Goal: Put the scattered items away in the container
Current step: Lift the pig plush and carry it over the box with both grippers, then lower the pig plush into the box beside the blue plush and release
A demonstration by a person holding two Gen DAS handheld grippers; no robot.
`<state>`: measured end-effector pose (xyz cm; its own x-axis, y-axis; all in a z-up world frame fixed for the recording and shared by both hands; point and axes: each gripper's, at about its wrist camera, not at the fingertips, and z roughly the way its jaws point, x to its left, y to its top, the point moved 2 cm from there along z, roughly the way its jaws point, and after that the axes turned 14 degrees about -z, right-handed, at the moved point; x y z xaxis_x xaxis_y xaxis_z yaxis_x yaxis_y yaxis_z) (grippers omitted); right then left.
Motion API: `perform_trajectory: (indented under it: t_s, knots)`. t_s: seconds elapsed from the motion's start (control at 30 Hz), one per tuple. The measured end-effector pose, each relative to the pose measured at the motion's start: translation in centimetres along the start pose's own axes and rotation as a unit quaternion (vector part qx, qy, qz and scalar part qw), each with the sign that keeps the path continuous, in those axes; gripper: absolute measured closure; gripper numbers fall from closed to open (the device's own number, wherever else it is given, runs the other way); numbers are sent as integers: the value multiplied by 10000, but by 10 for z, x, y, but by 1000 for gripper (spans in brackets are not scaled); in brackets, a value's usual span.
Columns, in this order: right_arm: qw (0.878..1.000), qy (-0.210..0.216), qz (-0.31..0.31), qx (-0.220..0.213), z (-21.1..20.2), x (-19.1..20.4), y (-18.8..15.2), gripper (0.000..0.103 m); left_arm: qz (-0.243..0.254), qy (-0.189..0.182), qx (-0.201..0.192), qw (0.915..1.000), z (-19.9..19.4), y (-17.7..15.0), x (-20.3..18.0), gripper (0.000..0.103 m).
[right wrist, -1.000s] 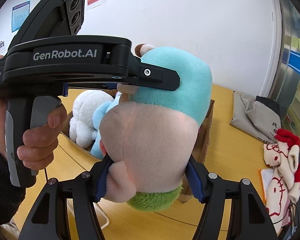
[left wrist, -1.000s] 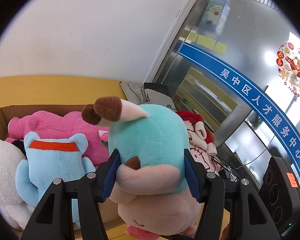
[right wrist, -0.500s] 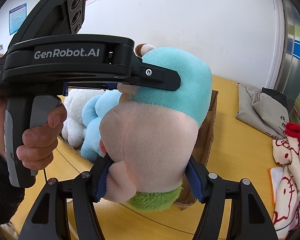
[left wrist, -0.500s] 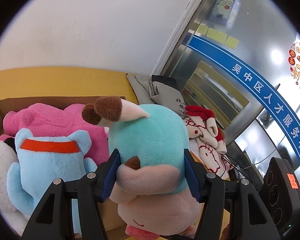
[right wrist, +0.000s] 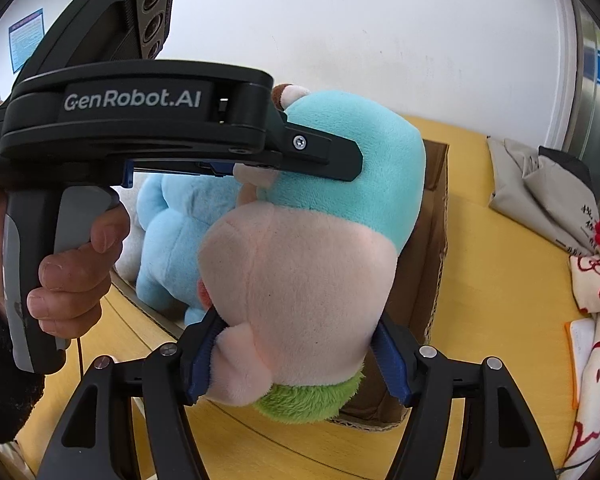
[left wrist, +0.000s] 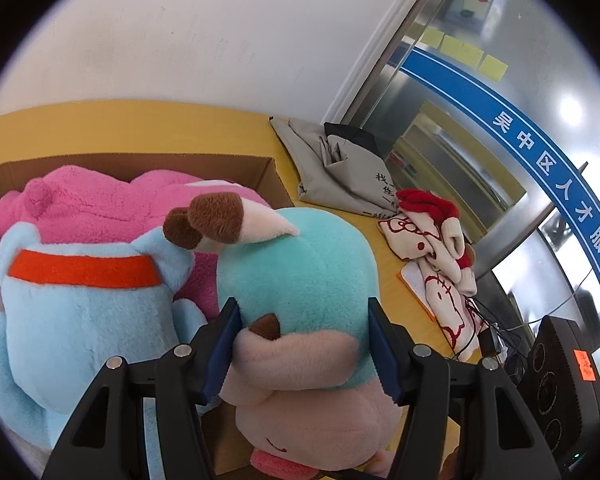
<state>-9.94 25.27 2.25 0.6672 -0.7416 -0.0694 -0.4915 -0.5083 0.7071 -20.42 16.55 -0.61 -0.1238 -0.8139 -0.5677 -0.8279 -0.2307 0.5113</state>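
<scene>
A teal and peach plush toy [left wrist: 300, 280] with brown horn tips is held by both grippers at once. My left gripper [left wrist: 302, 344] is shut on its teal upper part. My right gripper [right wrist: 296, 360] is shut on its peach lower part [right wrist: 300, 288], above a green tuft. The left gripper's body [right wrist: 140, 120] crosses the right wrist view. The toy hangs over the right end of a cardboard box [left wrist: 272, 176]. The box holds a pink plush [left wrist: 100, 208], a light blue plush with an orange band [left wrist: 80, 304] and a white plush at the far left.
The box stands on a yellow table [right wrist: 500, 280]. A grey folded cloth bag [left wrist: 332, 168] lies behind the box. A white and red patterned plush or cloth [left wrist: 436, 264] lies to the right, near black cables and a black speaker [left wrist: 560, 380]. A metal door stands at right.
Both grippers, still shut on the teal plush, have moved closer to the box and lower. The box and the plush toys in it look larger and nearer now.
</scene>
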Motion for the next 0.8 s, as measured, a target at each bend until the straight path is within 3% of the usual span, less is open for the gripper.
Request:
perform_trajectory:
  t_s: [0.27,0.5,0.8]
  knots:
    - [9999,82,127,70,7,-6,-6,24,-114,7,23,9999,10,-2,6,42]
    - [9998,-89,43,184,8,-1,-9,19,-146,12,-21,9999,14,-5,12,40]
    - [9993,-336,174,65,-21,4,-10,19,-135,171,-57,9997,21,-11,15,37]
